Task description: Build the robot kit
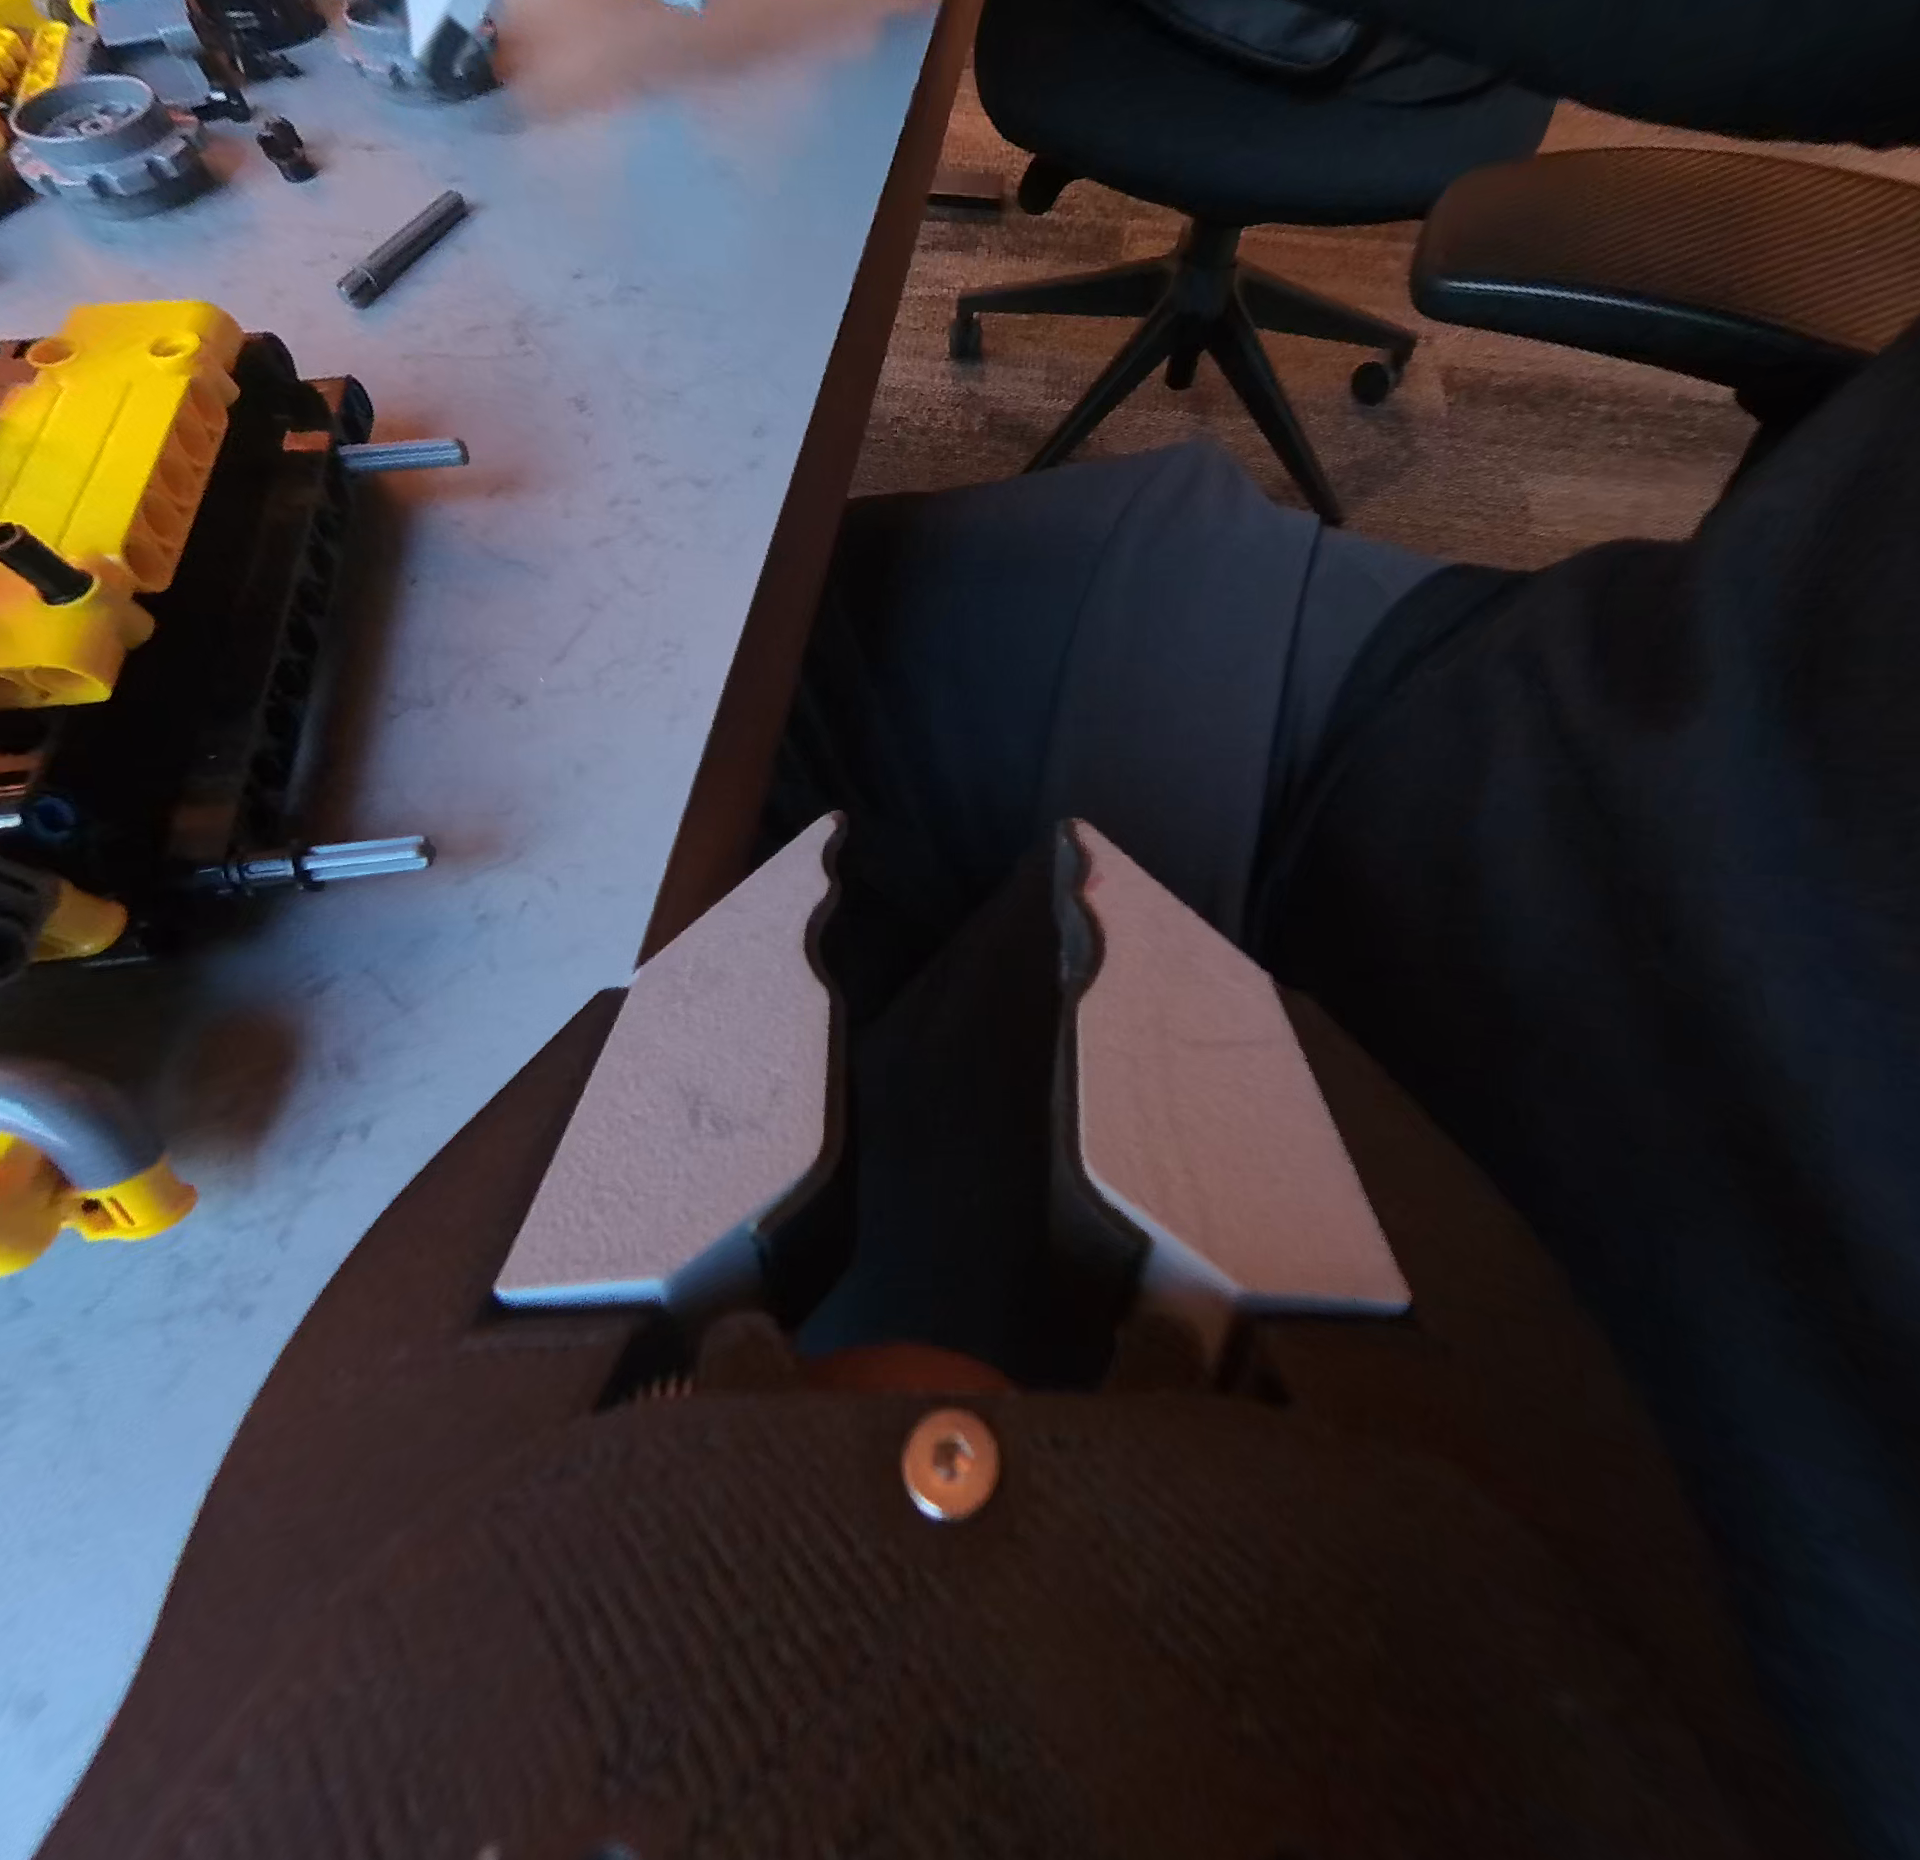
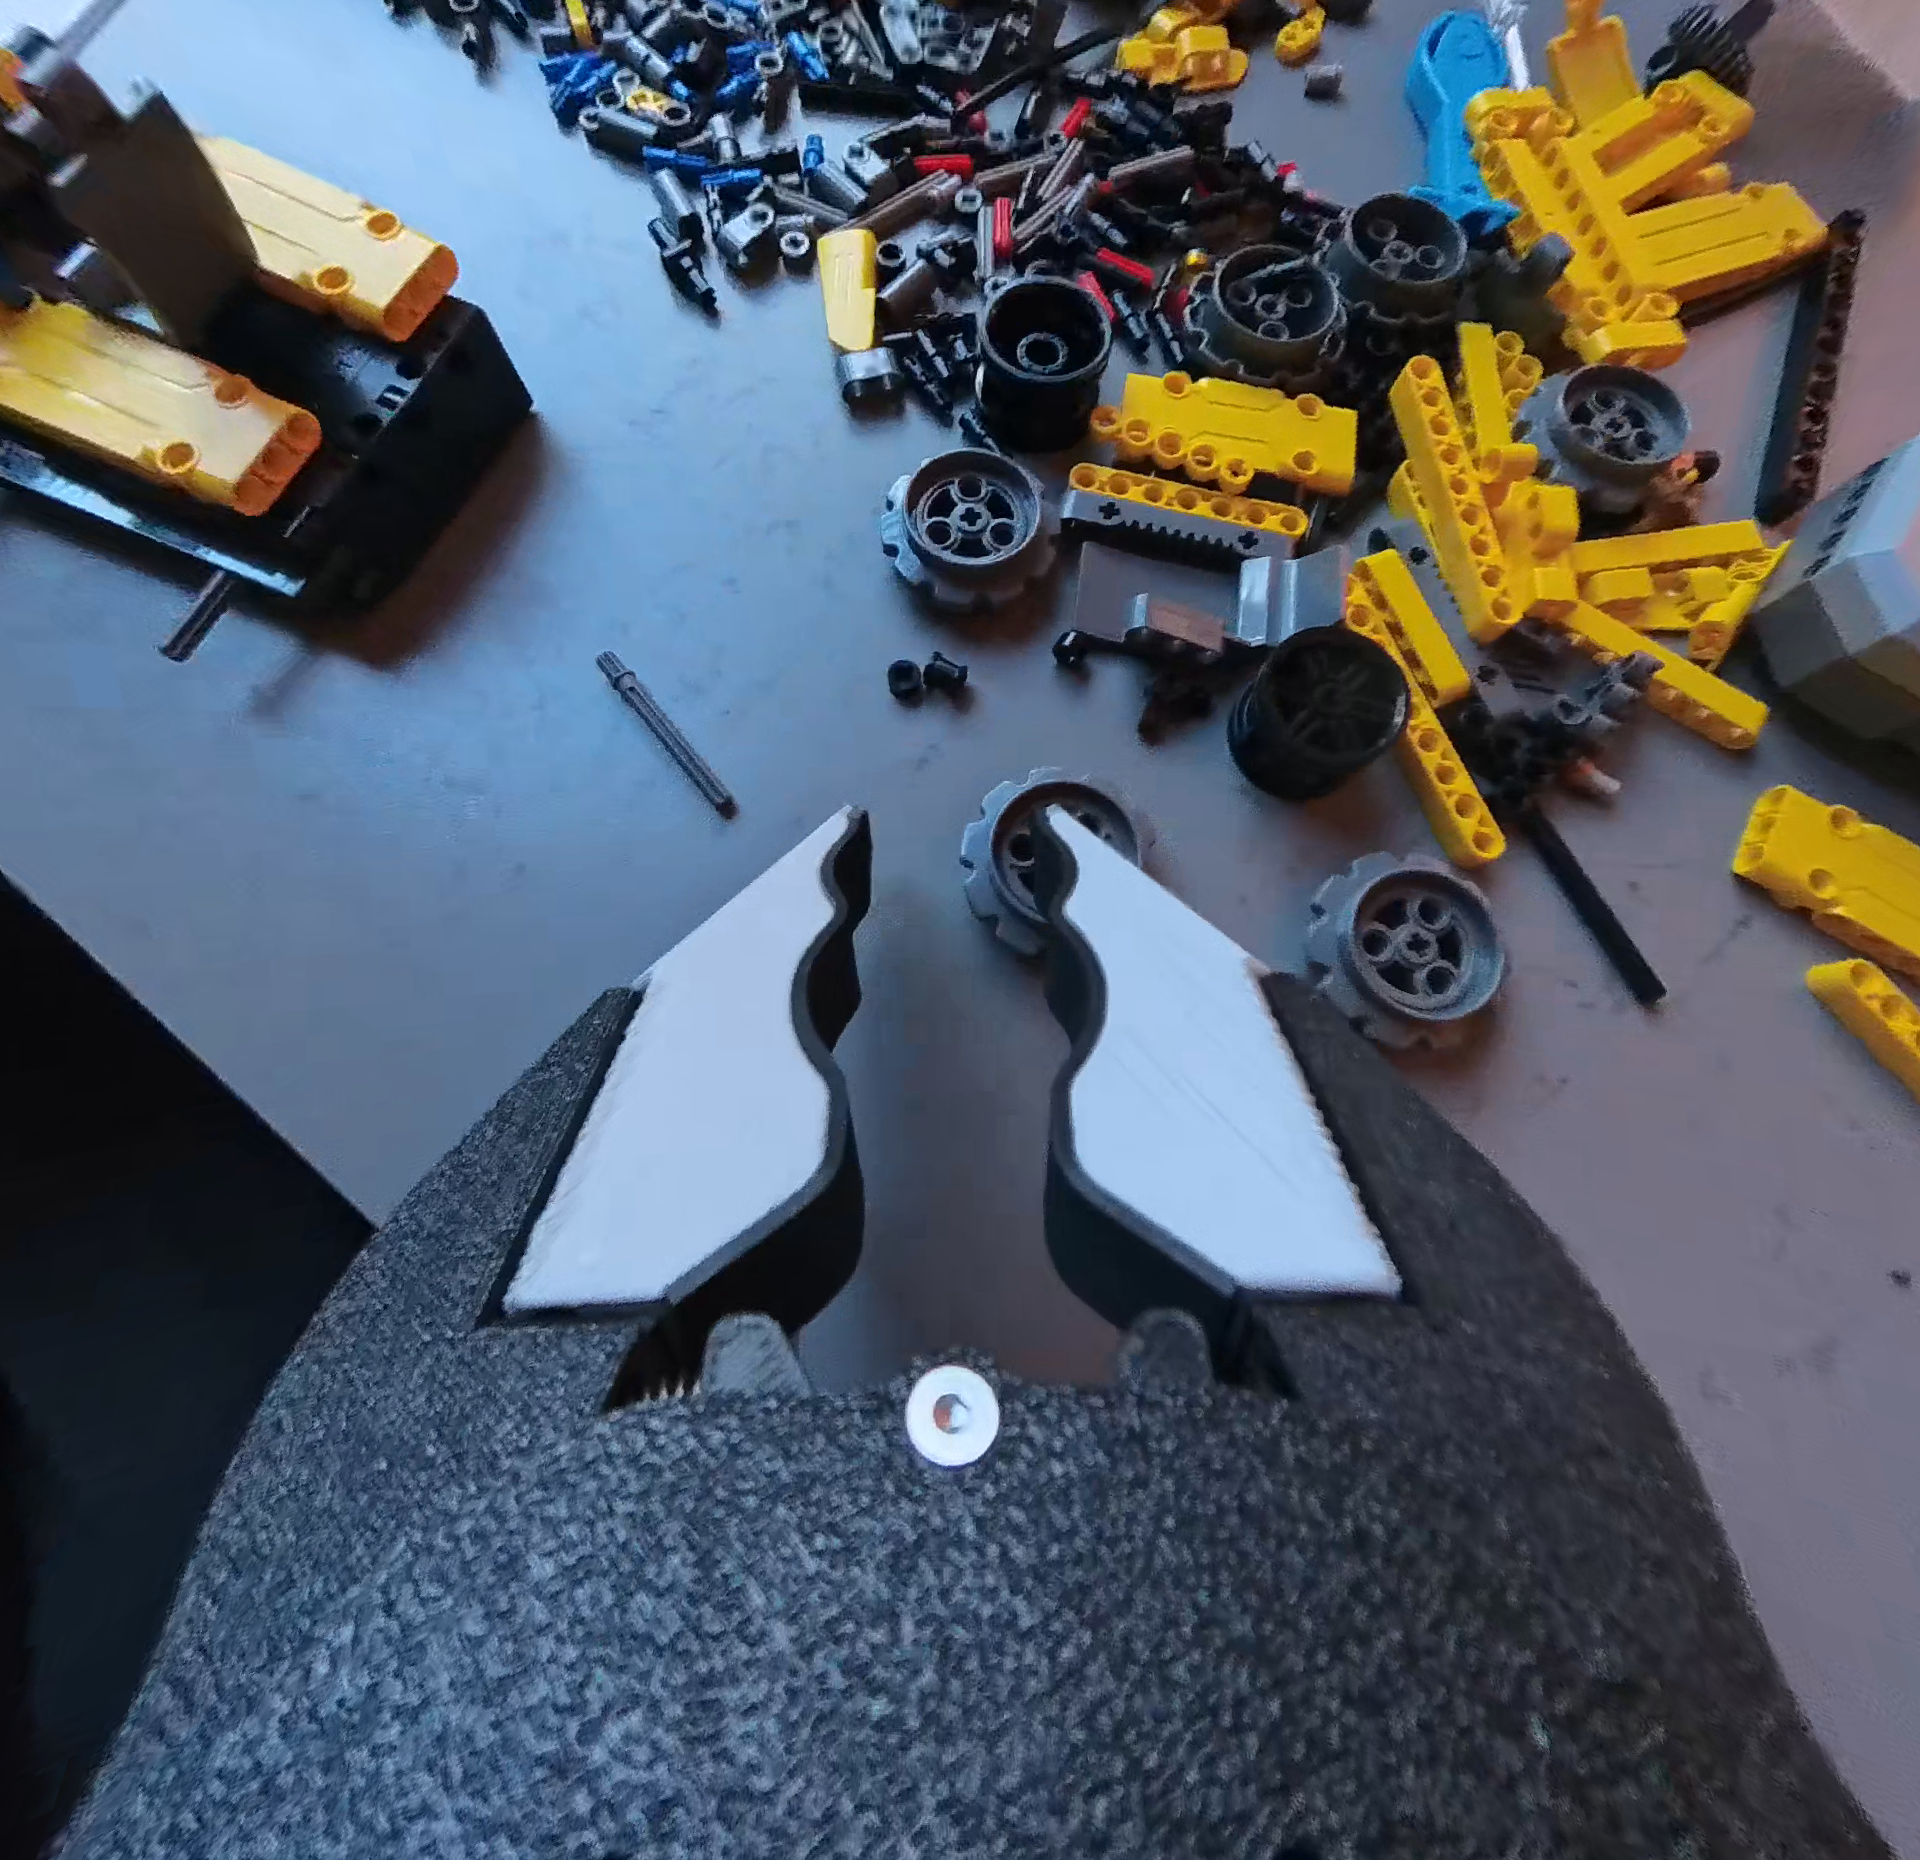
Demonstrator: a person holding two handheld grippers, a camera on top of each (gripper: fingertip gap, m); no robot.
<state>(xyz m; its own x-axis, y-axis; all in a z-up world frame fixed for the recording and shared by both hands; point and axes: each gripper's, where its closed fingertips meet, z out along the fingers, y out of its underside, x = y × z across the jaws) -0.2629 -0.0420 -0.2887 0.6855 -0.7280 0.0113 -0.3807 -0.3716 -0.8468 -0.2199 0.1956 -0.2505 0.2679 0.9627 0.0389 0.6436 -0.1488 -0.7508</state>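
Note:
My left gripper is open and empty, held past the table's right edge over a seated person's dark trousers. A part-built yellow and black brick vehicle with grey axles sticking out sits on the grey table to its left. My right gripper is open and empty, low over the table. Its right fingertip overlaps a grey toothed wheel hub. A second grey hub lies to the right. A black axle rod lies to the left.
A big heap of loose yellow beams, black wheels and small pins fills the far right of the table. The part-built vehicle also shows at the left in the right wrist view. Office chairs stand beside the table edge. There is about 25 cm between the tips of the two grippers. To reach the black axle rod in a straight line is about 5 cm for my right fingers, about 20 cm for my left. It is also in sight in the left wrist view.

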